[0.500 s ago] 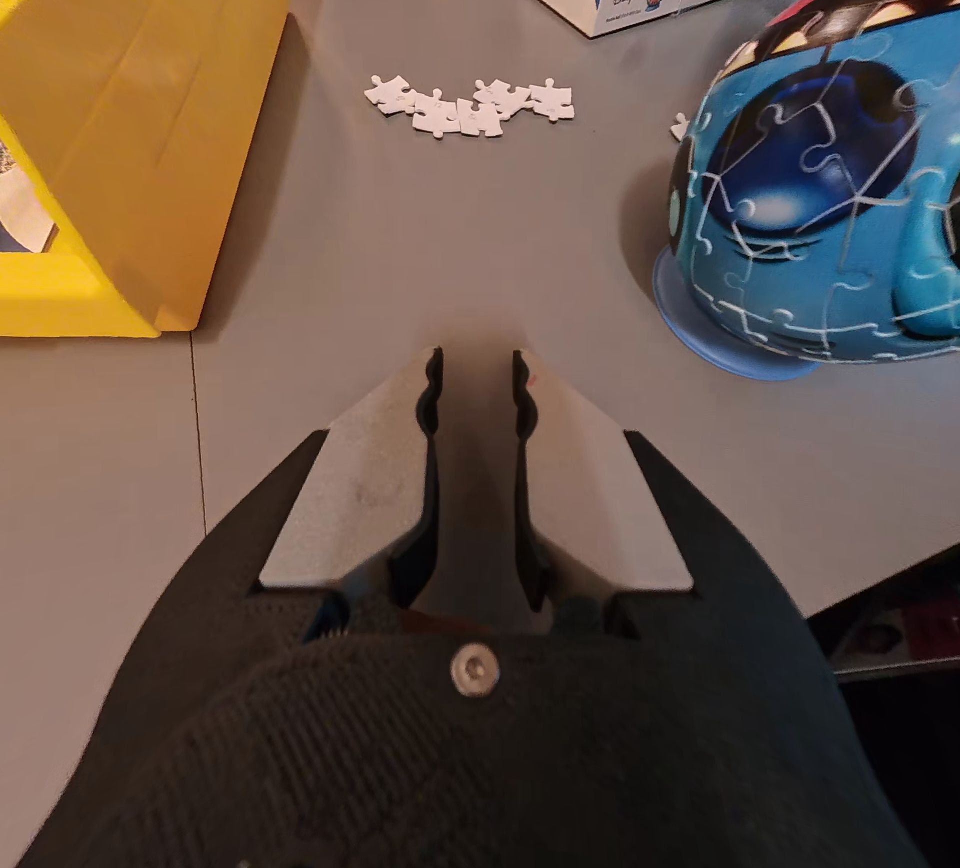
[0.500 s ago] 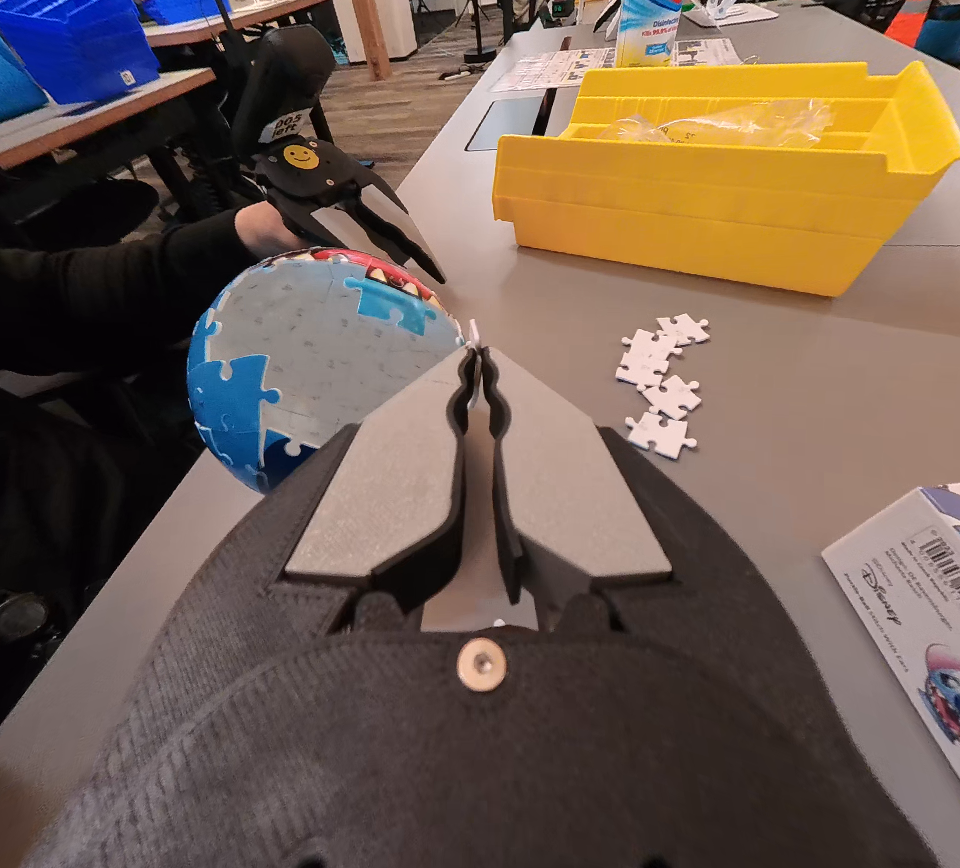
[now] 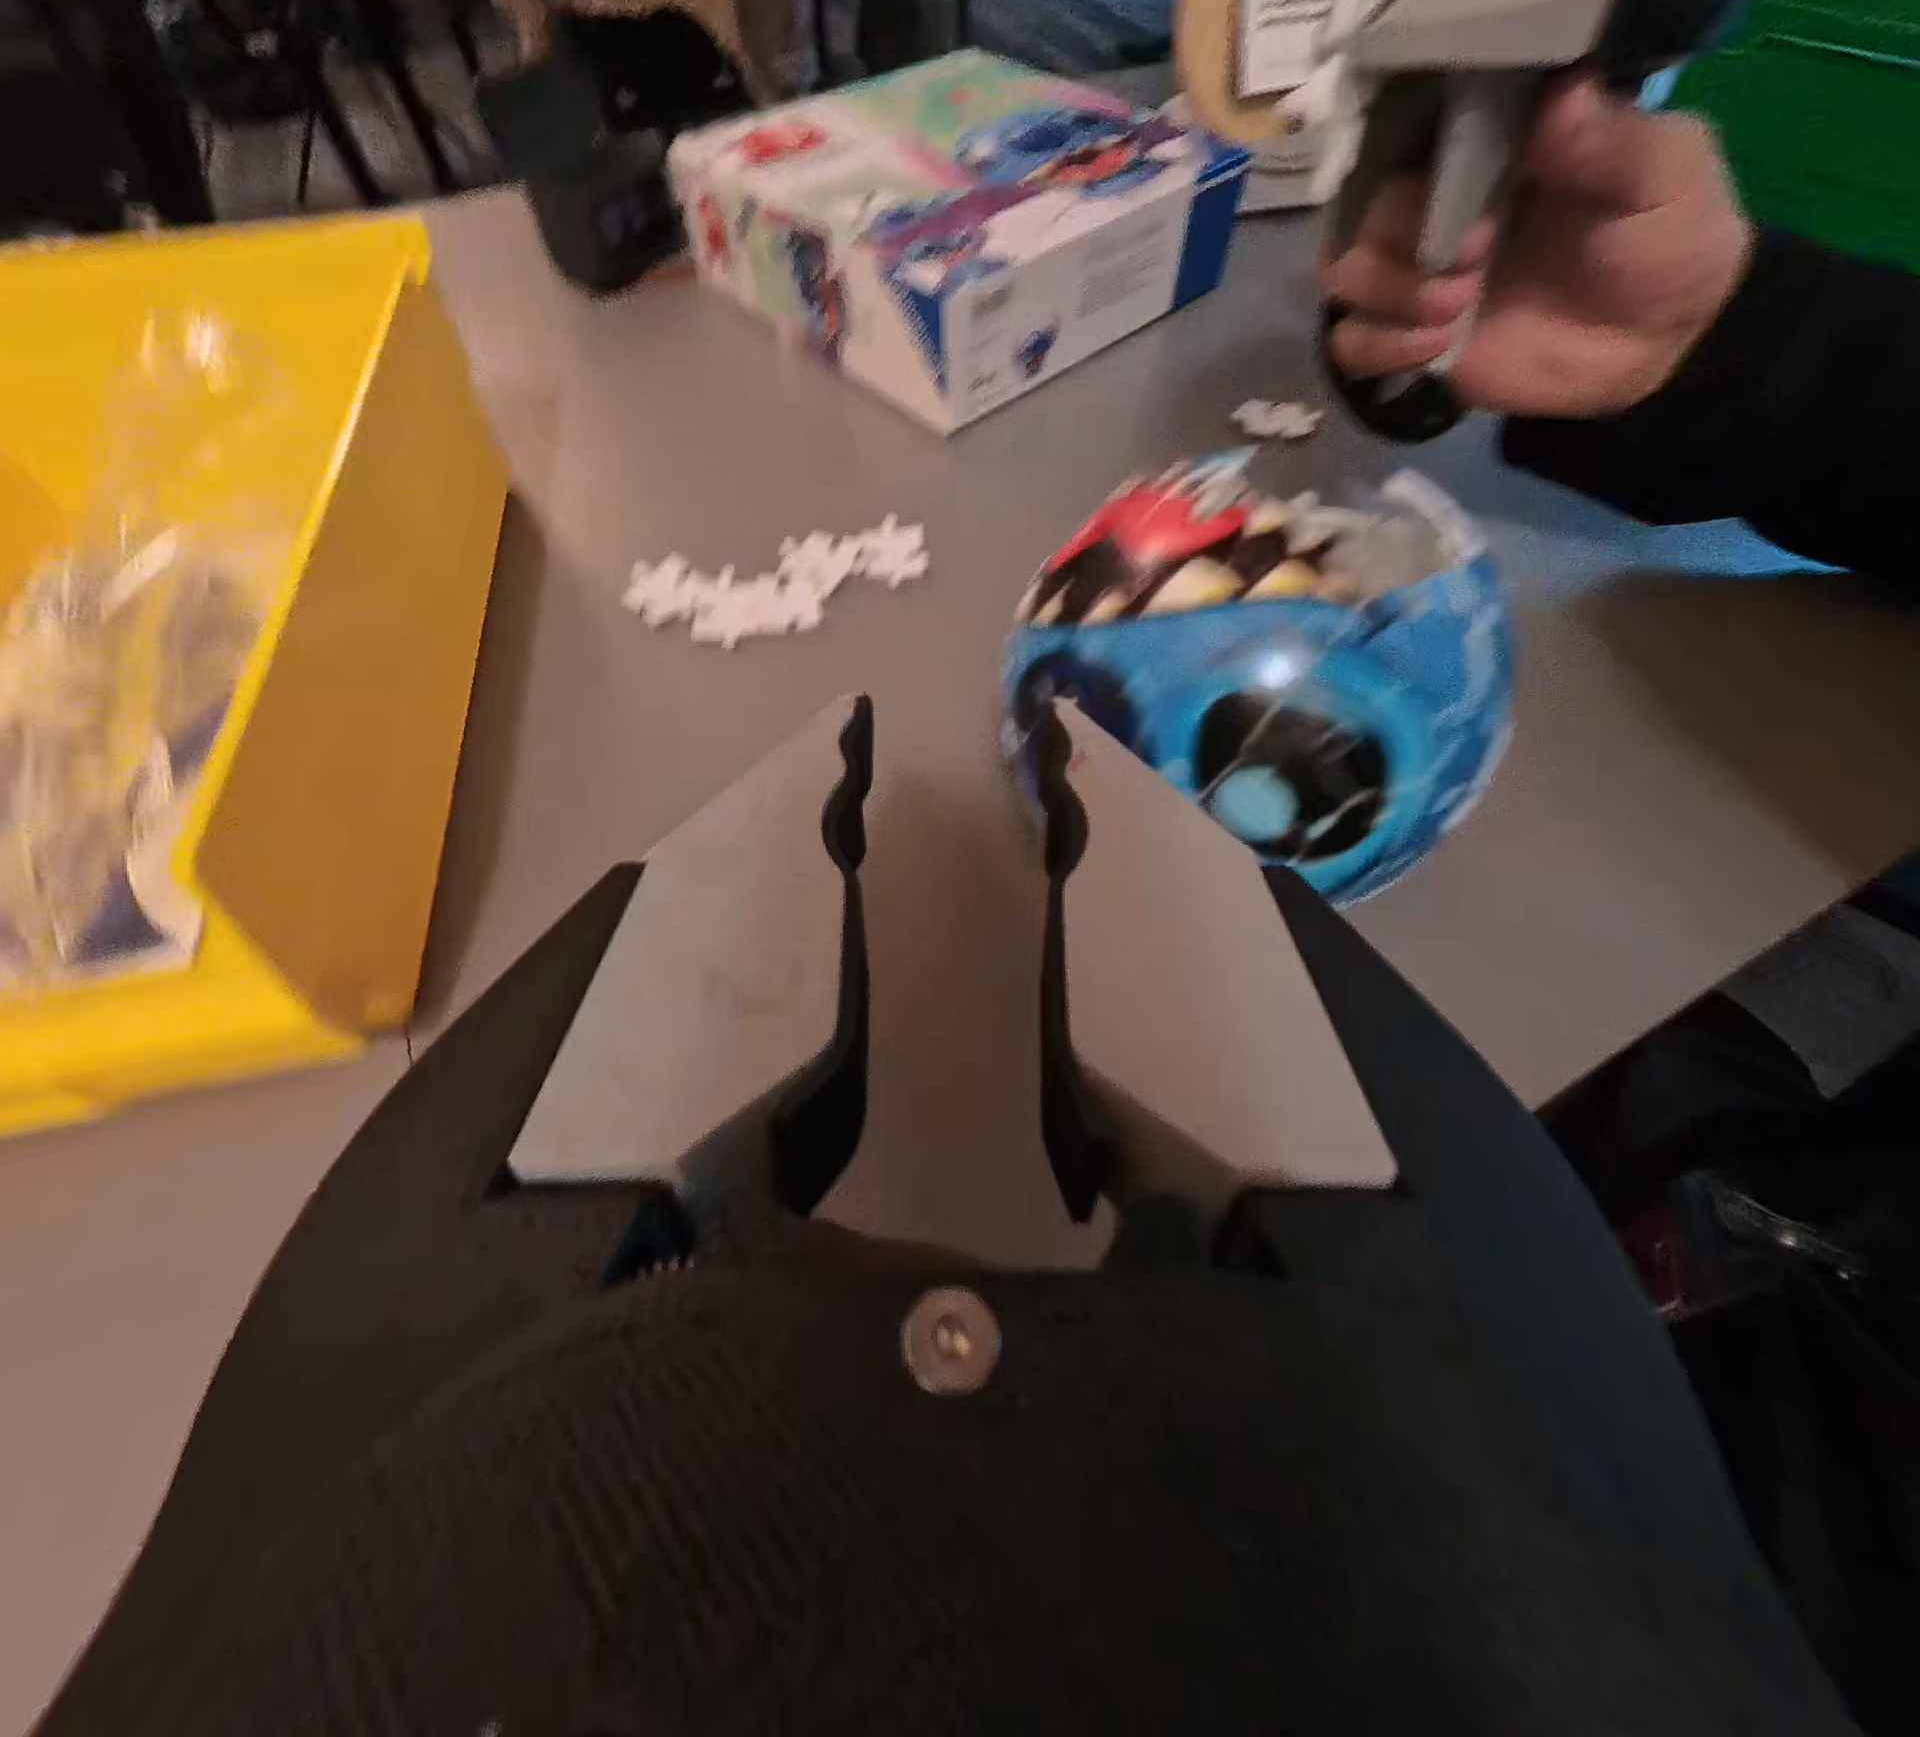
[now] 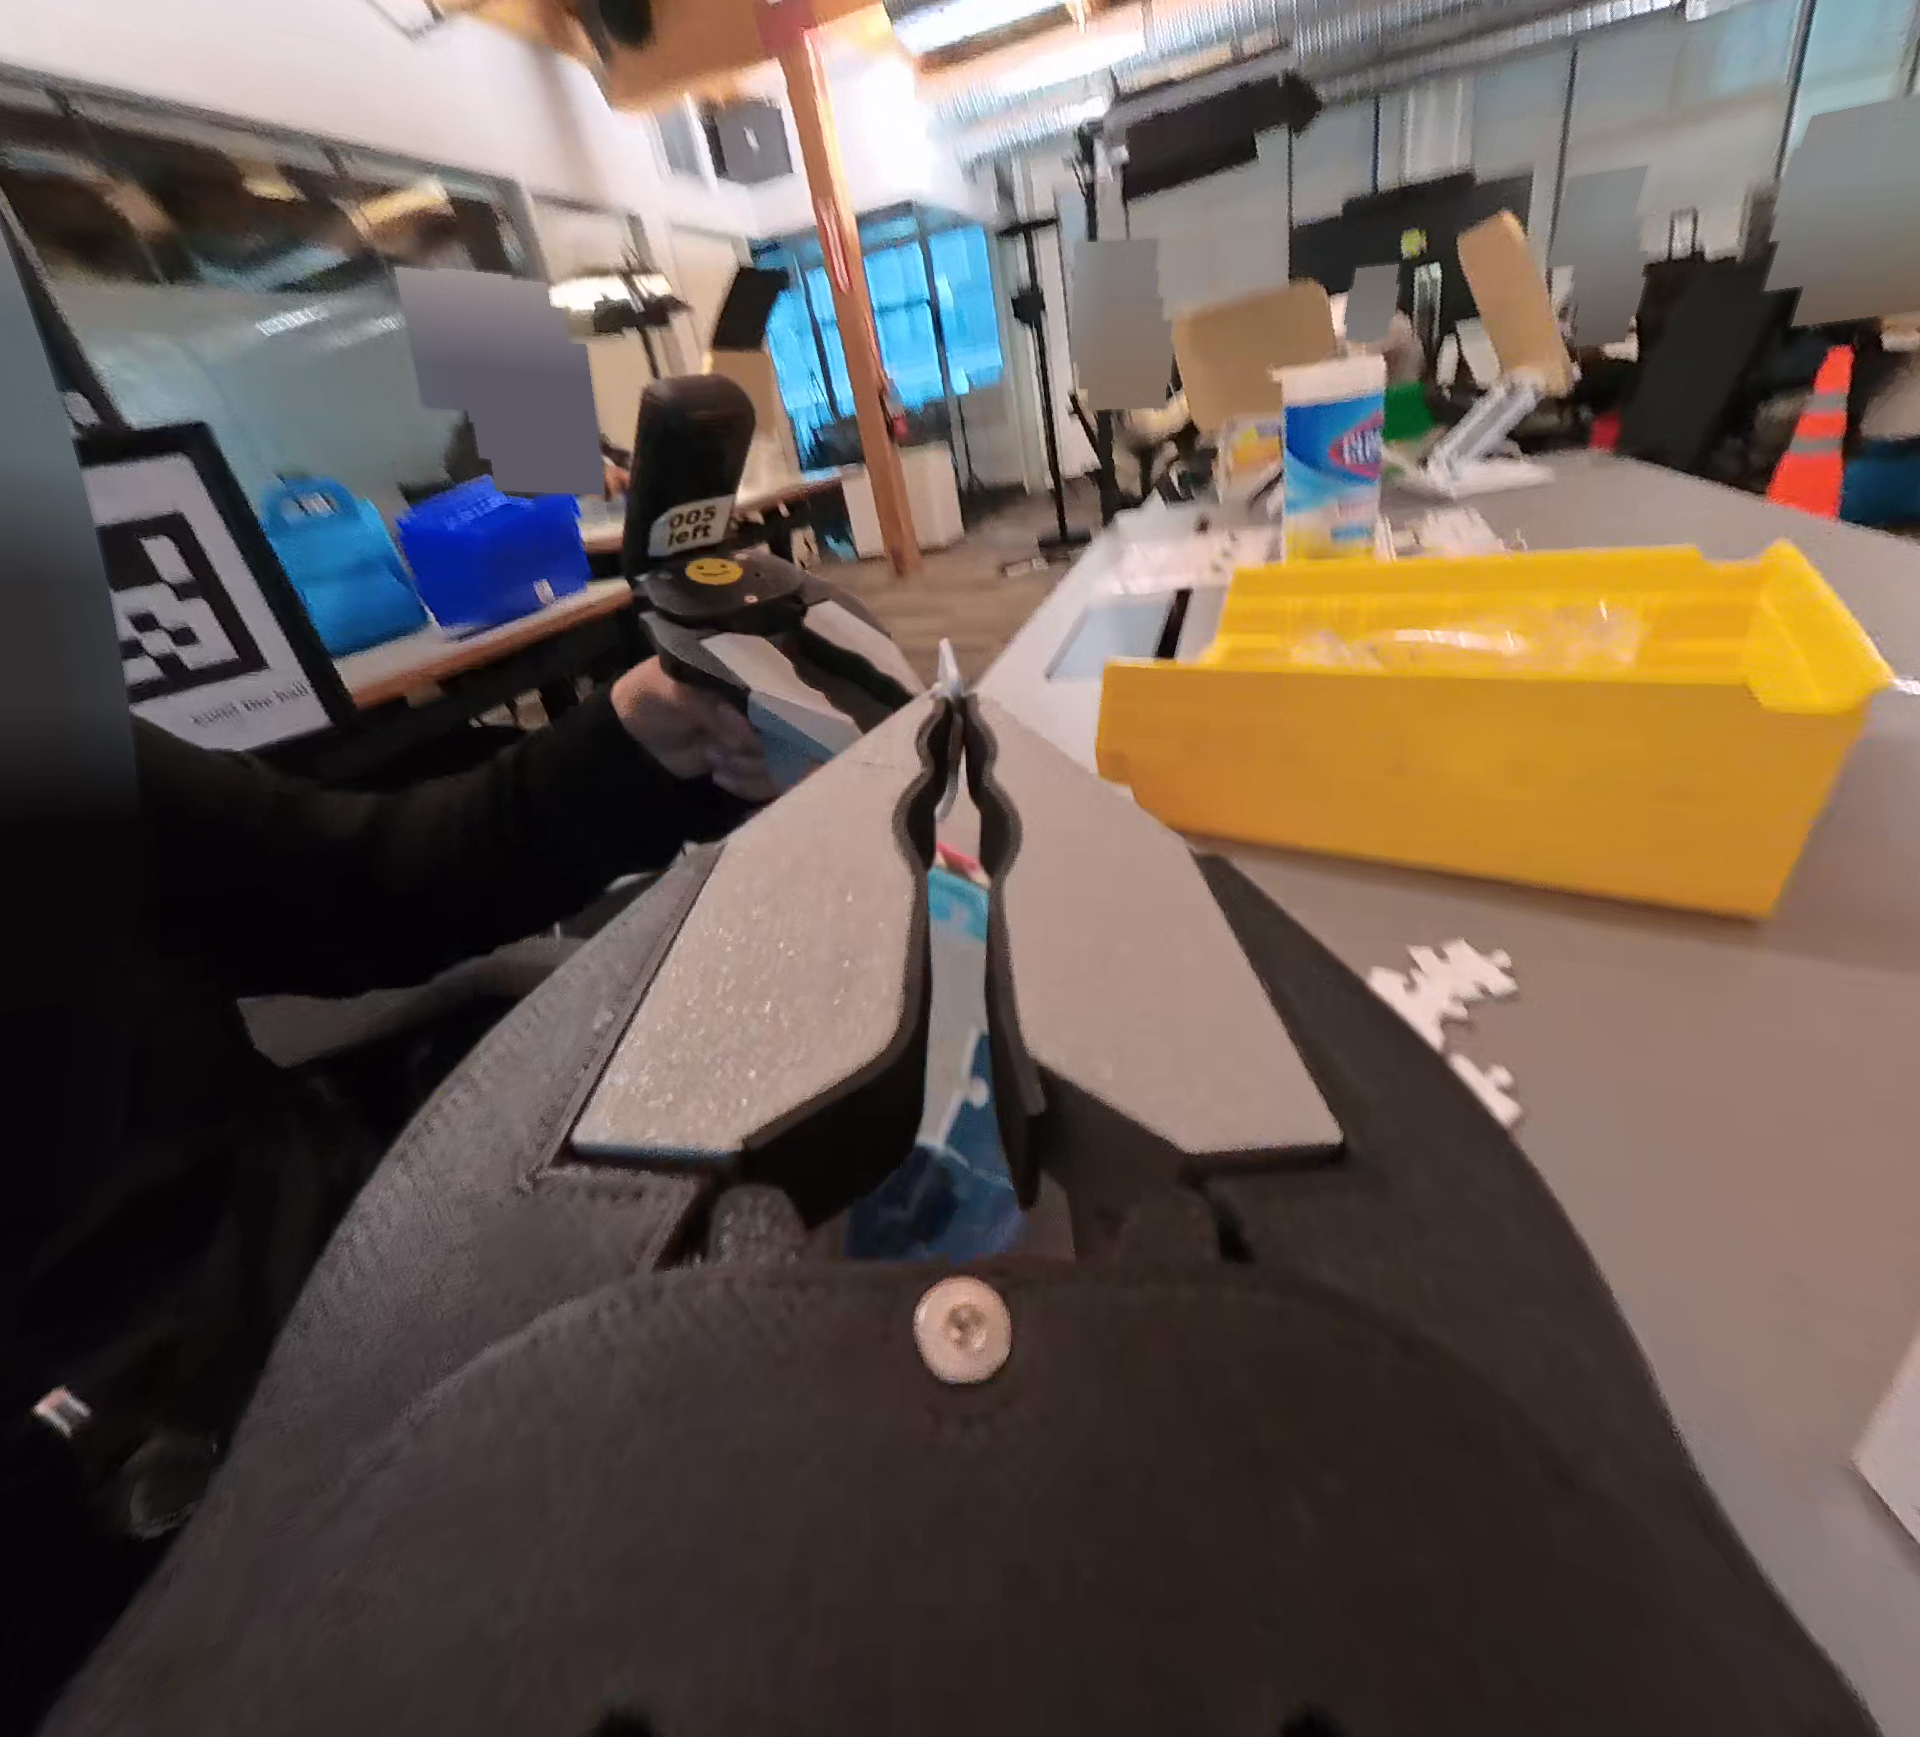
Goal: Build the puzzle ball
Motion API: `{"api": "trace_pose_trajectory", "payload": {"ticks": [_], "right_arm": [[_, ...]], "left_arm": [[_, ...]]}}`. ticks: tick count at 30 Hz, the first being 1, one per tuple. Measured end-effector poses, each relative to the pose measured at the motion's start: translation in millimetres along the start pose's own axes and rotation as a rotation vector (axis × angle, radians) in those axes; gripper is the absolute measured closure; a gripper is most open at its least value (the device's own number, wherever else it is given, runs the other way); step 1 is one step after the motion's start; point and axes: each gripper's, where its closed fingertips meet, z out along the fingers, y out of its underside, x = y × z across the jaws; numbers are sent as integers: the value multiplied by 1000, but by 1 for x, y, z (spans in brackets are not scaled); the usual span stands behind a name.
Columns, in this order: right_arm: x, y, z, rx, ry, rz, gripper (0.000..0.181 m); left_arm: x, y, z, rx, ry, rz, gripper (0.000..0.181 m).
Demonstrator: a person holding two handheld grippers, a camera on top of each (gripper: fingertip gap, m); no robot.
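Observation:
The puzzle ball, blue with a red and black top, sits on the grey table, just right of and beyond my left gripper. That gripper is open and empty and held above the table. My right gripper is shut on a white puzzle piece that sticks up from its tips. The ball shows blurred through the gap between its fingers, below it. Several loose white pieces lie left of the ball, also in the right wrist view. One more piece lies behind the ball.
A yellow bin holding clear bags stands at the left, also in the right wrist view. The puzzle box lies at the back. A hand holds the right gripper's handle above the ball. A wipes canister stands behind the bin. My hands' fingertips stand some 15 cm from each other.
Both grippers have lifted and tilted up. The left one has drawn back, so the ball looks smaller and farther. The right one has risen above the ball, still holding the white piece.

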Motion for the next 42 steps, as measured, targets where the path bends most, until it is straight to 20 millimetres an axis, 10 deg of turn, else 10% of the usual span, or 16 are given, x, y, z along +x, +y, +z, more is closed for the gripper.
{"api": "trace_pose_trajectory", "payload": {"ticks": [5,14,30,42], "right_arm": [[-33,-13,16,43,-71,-20,181],[-60,-32,18,124,-101,-45,181],[-52,-25,15,140,-92,-15,181],[-30,-15,7,-107,36,-27,170]], "left_arm": [[63,-65,16,3,138,162,152],[100,-95,33,111,262,144,174],[100,-101,36,130,285,149,181],[65,-89,39,-4,-118,758,181]]}}
